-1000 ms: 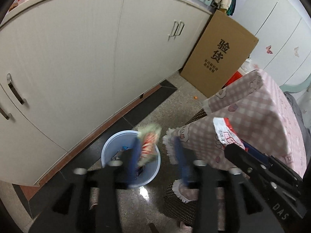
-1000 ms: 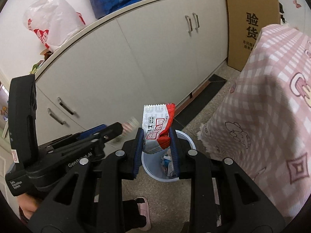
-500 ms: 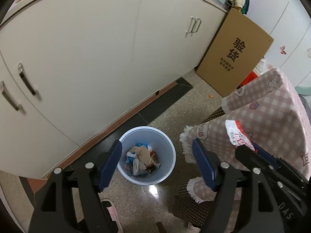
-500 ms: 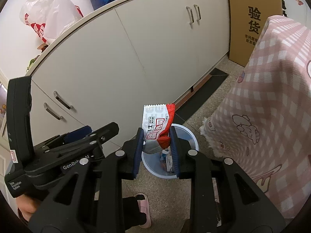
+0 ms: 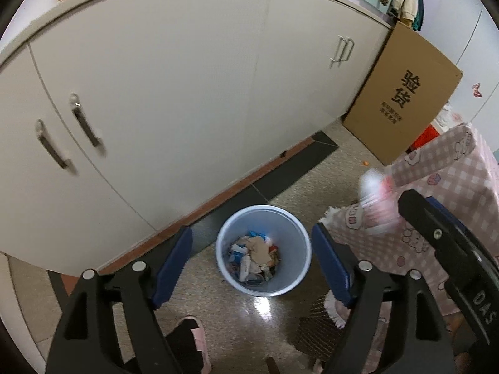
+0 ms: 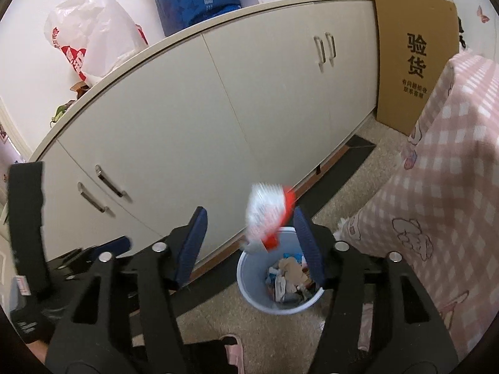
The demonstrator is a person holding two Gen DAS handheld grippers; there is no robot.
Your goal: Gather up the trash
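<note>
A pale blue trash bin (image 5: 299, 274) stands on the floor by the cabinets, with several wrappers inside; it also shows in the right wrist view (image 6: 249, 283). My left gripper (image 5: 252, 265) is open and empty above the bin. My right gripper (image 6: 251, 244) is open. A red and white snack wrapper (image 6: 268, 215) is blurred between its jaws, loose, above the bin's near rim. The same wrapper (image 5: 377, 205) shows blurred in the left wrist view, just ahead of the right gripper's black body.
White cabinets (image 5: 187, 93) run along the wall behind the bin. A cardboard box (image 5: 402, 93) leans at the cabinet's far end. A table with a pink checked cloth (image 6: 443, 187) stands right of the bin. A pink slipper (image 5: 196, 342) is on the floor below.
My right gripper has opened and let go of the red and white wrapper, which now drops toward the bin. My left gripper stayed open after dropping its own piece into the bin.
</note>
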